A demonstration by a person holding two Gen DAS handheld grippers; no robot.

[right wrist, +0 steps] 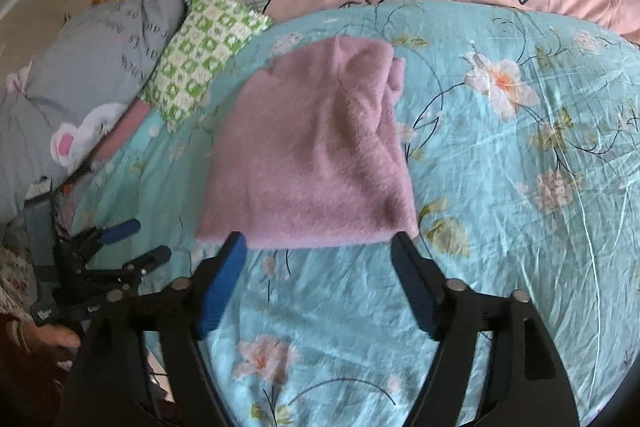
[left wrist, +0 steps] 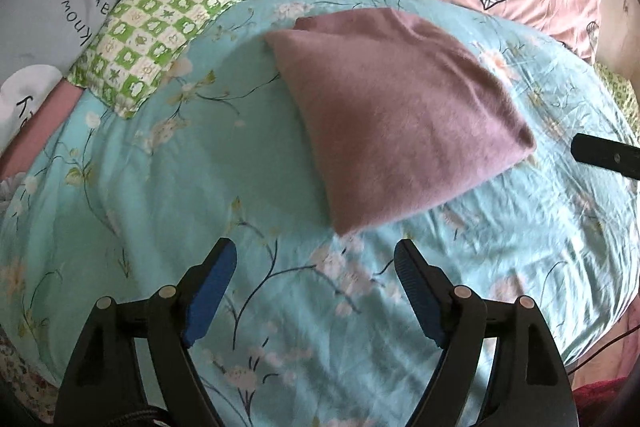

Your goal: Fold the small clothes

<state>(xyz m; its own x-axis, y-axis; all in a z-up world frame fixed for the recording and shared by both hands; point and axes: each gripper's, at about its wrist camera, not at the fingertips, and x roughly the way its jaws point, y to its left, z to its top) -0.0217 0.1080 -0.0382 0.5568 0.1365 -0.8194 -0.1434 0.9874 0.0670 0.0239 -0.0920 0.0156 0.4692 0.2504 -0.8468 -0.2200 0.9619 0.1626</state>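
Garment: we saw the folded mauve fuzzy knit garment [right wrist: 316, 163] lying flat on the turquoise floral bedsheet [right wrist: 520, 187], mid-bed.
Right claw: our right gripper [right wrist: 318, 247] stood spread and empty, its tips at the garment's near hem.
Left claw: our left gripper [left wrist: 316, 255] was spread, empty, just short of a corner.
Long axis: it ran away from the right claw.
Nearer hand: right, we judged.
Room: the green checked pillow [right wrist: 204, 47] lay near the far-left corner; open sheet on the right.
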